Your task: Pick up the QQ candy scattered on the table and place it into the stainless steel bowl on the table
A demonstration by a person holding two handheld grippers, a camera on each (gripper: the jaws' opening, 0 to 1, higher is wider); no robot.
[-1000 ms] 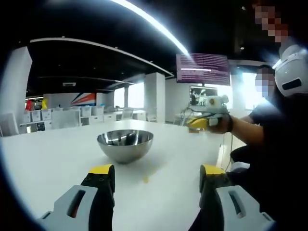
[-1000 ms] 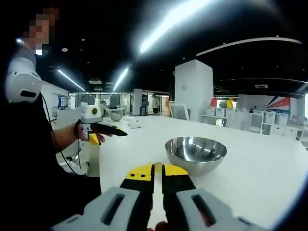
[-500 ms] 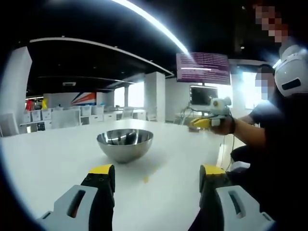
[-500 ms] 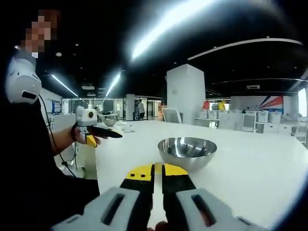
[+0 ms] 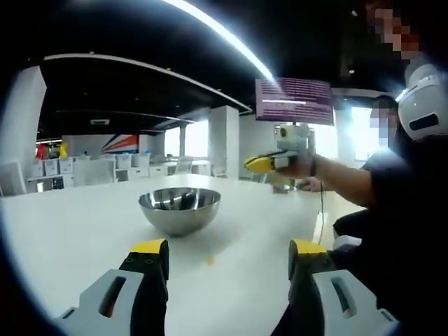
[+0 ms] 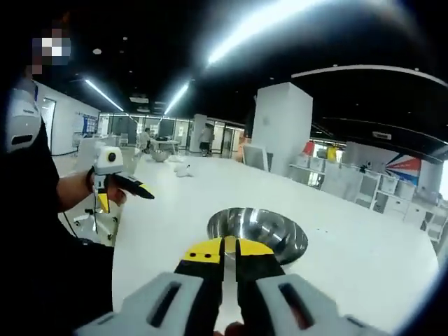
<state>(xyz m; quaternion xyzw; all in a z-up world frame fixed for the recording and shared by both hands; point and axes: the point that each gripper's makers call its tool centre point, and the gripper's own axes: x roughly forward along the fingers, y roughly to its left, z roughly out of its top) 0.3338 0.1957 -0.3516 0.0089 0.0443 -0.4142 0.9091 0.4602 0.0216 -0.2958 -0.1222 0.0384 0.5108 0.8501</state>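
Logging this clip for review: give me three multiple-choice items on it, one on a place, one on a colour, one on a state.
1. Where does the small yellow candy lie in the left gripper view?
A. inside the bowl
B. on the table in front of the bowl
C. on a chair

2. What colour are the tips of the right hand-held gripper?
A. yellow
B. red
C. green

3. How do the jaws of the left hand-held gripper stand?
A. shut
B. wide apart
C. clamped on the bowl

Answers: 1 B, it sits on the white table before the stainless steel bowl. 2 A, yellow pads. 3 B, open gap between them.
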